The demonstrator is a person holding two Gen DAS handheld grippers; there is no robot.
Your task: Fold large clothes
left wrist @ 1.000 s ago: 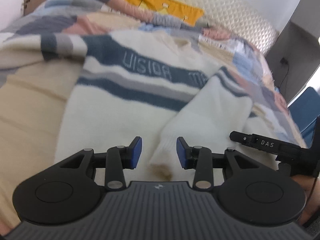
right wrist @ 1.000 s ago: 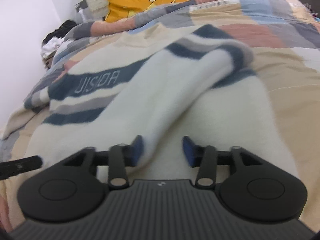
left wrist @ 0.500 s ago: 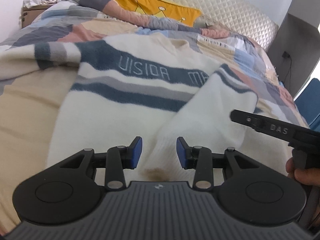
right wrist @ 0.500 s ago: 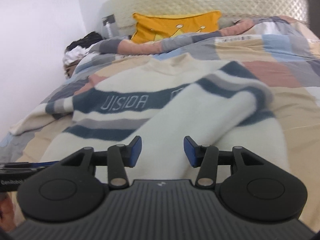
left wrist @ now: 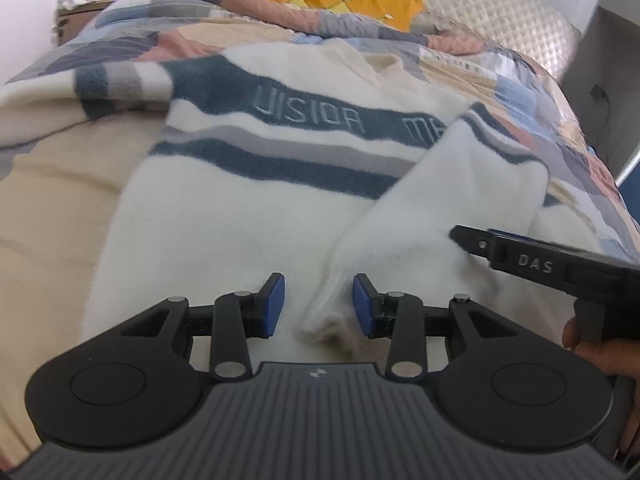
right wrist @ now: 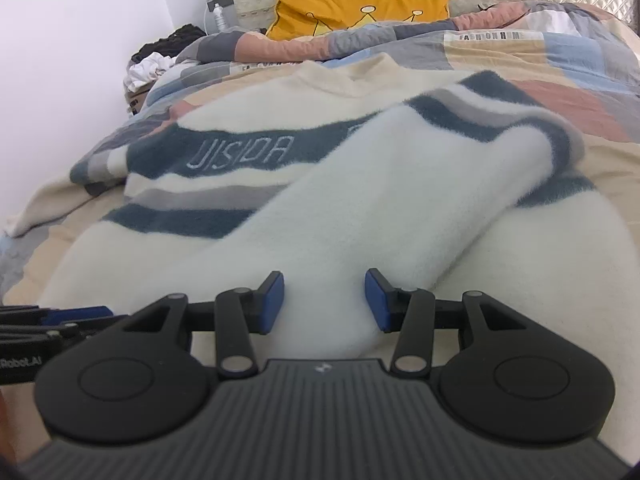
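Observation:
A white sweater (left wrist: 240, 208) (right wrist: 224, 196) with navy and grey stripes lies flat on the bed, front up. Its one sleeve (left wrist: 440, 208) (right wrist: 380, 200) is folded diagonally across the body; the other sleeve (left wrist: 60, 92) stretches out to the left. My left gripper (left wrist: 319, 304) is open just above the folded sleeve's brownish cuff (left wrist: 332, 328), which lies between the blue pads untouched. My right gripper (right wrist: 325, 302) is open over the middle of the same sleeve, holding nothing. One of its fingers (left wrist: 480, 244) reaches in from the right in the left wrist view.
A patchwork quilt (left wrist: 160, 40) (right wrist: 560, 52) covers the bed. A yellow cushion (left wrist: 340, 0) (right wrist: 360, 8) leans on the quilted headboard (left wrist: 500, 12). A pile of clothes (right wrist: 160, 56) sits at the far left corner. A hand (left wrist: 592, 348) grips the right tool.
Both grippers have tilted up and drawn back a little over the sweater. The right gripper has come further into the left wrist view. The sweater and its sleeve lie as before.

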